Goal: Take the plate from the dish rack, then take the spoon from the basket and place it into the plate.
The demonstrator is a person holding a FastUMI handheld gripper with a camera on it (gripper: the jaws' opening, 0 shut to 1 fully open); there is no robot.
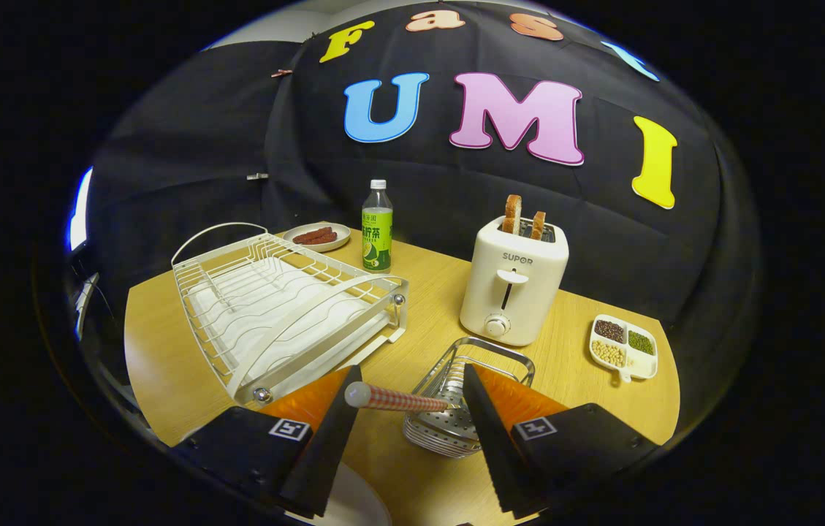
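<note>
Spoon (397, 399): only the checked handle showed; bowl end hidden in or behind the metal basket (459, 409). Plate (343, 504) cut off below, a pale rim under the left finger. Gripper (408, 394) fingers stood wide apart, handle lying crosswise between them; contact with either fingertip could not be judged. Dish rack (284, 307) sat left of the basket, toaster (513, 281) beyond it, bottle (377, 228) and divided bean dish (624, 347) further off on the table (427, 292)
</note>
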